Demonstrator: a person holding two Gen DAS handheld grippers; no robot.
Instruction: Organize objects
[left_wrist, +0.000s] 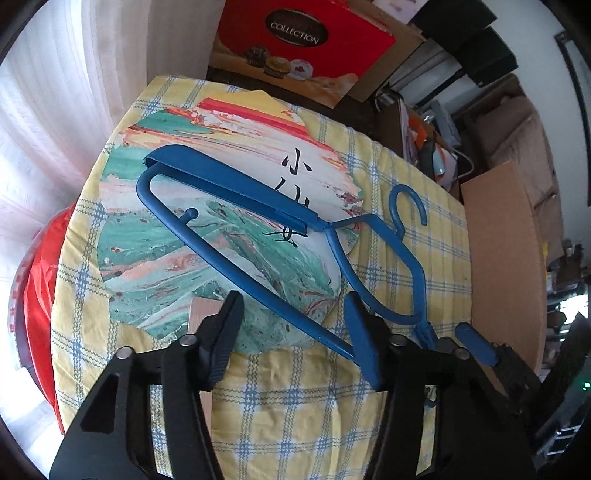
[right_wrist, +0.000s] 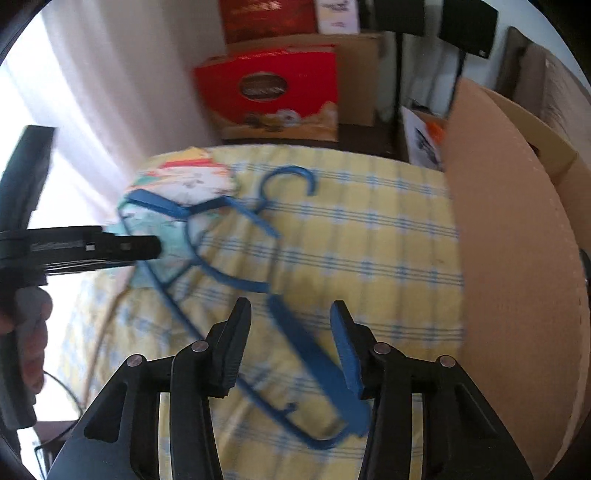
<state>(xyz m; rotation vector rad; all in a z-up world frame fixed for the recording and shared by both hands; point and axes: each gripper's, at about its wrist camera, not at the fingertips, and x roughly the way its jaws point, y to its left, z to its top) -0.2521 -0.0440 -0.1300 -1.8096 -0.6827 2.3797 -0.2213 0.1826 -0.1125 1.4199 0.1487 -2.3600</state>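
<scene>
Now both my tongs gape apart, gripping nothing: left gripper (left_wrist: 295, 332), right gripper (right_wrist: 290, 347). Between the right fingers, toward twelve o'clock, lies a blue hanger (right_wrist: 236, 280) on the yellow checked cloth (right_wrist: 369, 236), its far arm over a marbled fan (left_wrist: 177, 258).

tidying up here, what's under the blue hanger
Under the blue hanger lies a painted paper fan on the yellow checked cloth. What the fan covers cannot be seen.
</scene>
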